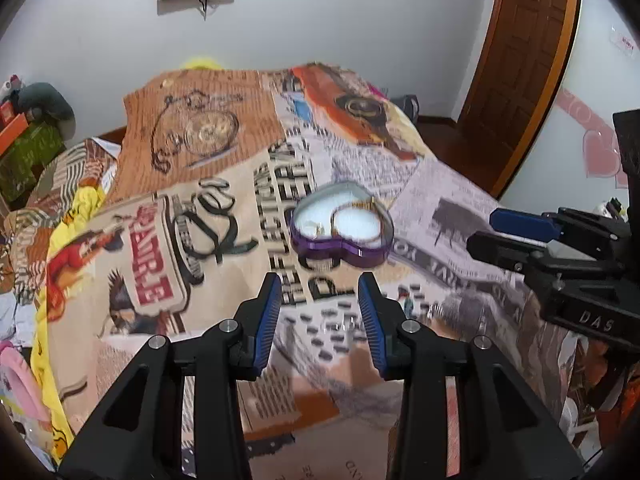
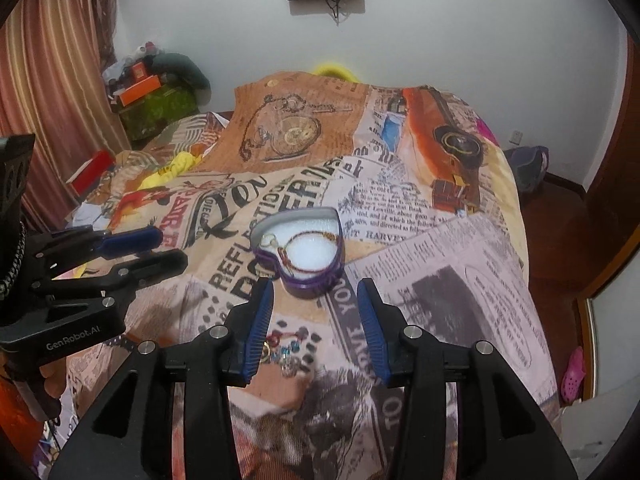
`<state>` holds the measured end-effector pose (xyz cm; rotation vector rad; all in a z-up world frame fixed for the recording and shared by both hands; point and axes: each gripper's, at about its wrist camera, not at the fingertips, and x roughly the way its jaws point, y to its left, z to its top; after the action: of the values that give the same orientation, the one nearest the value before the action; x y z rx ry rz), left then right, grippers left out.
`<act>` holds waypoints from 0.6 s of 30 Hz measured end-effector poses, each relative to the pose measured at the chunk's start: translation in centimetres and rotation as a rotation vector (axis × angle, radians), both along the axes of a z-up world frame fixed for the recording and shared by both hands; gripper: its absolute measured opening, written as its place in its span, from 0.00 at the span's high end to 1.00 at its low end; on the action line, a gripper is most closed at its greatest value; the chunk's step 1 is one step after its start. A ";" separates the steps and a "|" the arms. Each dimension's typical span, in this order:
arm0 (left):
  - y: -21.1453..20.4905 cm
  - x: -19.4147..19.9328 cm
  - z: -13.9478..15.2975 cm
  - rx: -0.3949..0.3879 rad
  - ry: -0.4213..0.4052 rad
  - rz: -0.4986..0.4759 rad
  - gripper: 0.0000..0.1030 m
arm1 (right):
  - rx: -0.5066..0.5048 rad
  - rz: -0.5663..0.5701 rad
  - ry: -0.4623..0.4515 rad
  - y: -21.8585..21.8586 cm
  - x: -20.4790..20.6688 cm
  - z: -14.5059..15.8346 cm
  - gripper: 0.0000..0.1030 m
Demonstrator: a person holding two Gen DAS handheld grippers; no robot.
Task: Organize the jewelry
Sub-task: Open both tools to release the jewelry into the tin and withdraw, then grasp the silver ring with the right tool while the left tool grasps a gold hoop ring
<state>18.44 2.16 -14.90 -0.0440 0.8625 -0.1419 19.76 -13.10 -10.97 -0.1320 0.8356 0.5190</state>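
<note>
A purple heart-shaped tin [image 2: 298, 258] with white foam is seen on a newspaper-print bedspread [image 2: 460, 280].
Both the left gripper [image 1: 318, 312] and the right gripper [image 2: 316, 316] are held released, empty; a beaded bracelet [image 2: 288, 350] is seen near.

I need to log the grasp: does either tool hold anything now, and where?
Nothing is held. The left tool and right tool are both open and empty, short of the heart-shaped box.

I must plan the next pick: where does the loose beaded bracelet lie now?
In the right wrist view, the beaded bracelet lies on the bedspread beside the right gripper, nearer than the heart-shaped box.
</note>
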 end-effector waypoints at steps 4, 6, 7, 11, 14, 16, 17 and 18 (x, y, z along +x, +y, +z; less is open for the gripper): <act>-0.1 -0.6 -1.4 -0.006 0.036 -0.006 0.62 | -0.001 -0.004 0.036 -0.3 -0.3 -1.2 0.62; -0.2 -0.9 -2.2 -0.014 0.057 -0.010 0.62 | -0.006 0.000 0.060 -0.3 -0.5 -2.1 0.62; -0.2 -1.0 -2.5 -0.015 0.065 -0.012 0.62 | -0.009 0.004 0.073 -0.3 -0.7 -2.6 0.62; -0.7 -1.3 -3.8 -0.015 0.098 -0.026 0.62 | -0.020 0.019 0.125 -0.2 -1.4 -4.6 0.62; -0.9 -1.3 -4.5 -0.024 0.115 -0.034 0.62 | -0.017 0.028 0.152 -0.1 -1.6 -5.8 0.62; -1.0 -1.4 -4.9 -0.029 0.123 -0.037 0.62 | -0.013 0.031 0.162 0.0 -1.6 -6.3 0.62; -1.1 -1.3 -5.0 -0.037 0.127 -0.038 0.62 | -0.014 0.037 0.167 0.0 -1.5 -6.5 0.62; -1.1 -1.2 -5.1 -0.044 0.131 -0.037 0.62 | -0.014 0.040 0.170 0.1 -1.4 -6.7 0.62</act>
<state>17.21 1.06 -20.04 -0.0794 0.9914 -0.1947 18.33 -12.96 -17.66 -0.1187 1.0047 0.5677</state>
